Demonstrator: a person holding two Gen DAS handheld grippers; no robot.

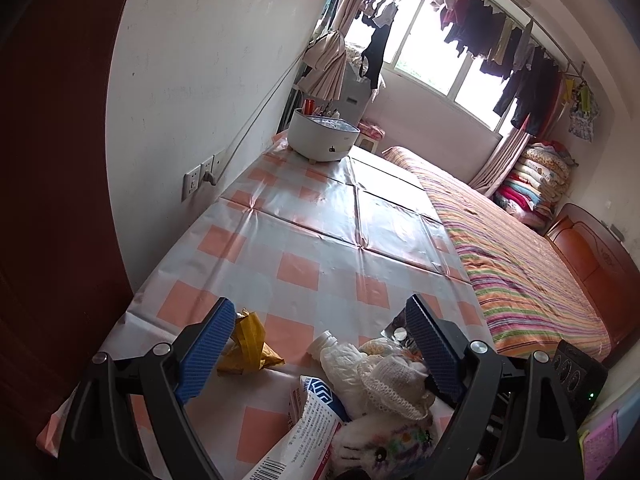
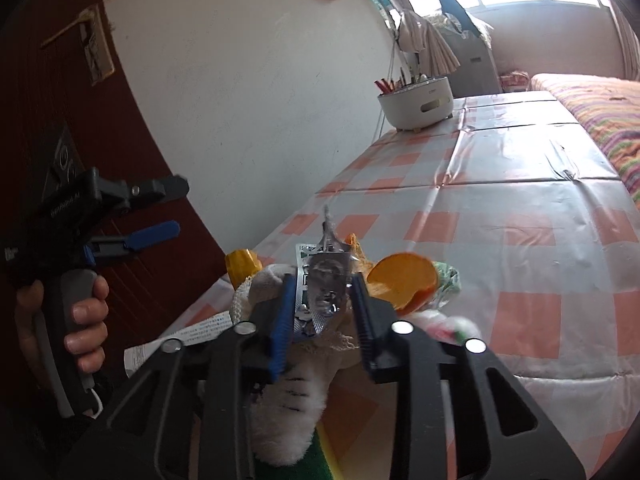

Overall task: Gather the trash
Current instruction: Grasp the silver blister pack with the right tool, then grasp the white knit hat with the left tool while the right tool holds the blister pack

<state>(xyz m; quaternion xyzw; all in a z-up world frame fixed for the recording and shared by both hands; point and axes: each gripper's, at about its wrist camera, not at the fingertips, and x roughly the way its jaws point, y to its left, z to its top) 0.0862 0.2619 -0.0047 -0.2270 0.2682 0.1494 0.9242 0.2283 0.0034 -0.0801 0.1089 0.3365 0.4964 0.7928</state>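
Checked pink-and-white table [image 1: 312, 240] with white round pot [image 1: 322, 136], yellow wrapper [image 1: 250, 340], crushed plastic bottle [image 1: 340, 360].

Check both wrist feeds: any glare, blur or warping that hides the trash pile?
Left wrist: window blown out, tablecloth sheen, edges bowed, pile sharp. Right wrist: foil blister pack in the right gripper glints, white item beside it smeared, rest clear.

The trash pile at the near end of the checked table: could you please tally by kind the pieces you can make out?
Crushed plastic bottle: 1
Yellow wrapper: 1
Foil blister pack: 1
Printed paper packet: 1
Orange peel: 1
Knitted white cloth: 1
Total: 6 clearly told apart; other bits are too blurred to name.
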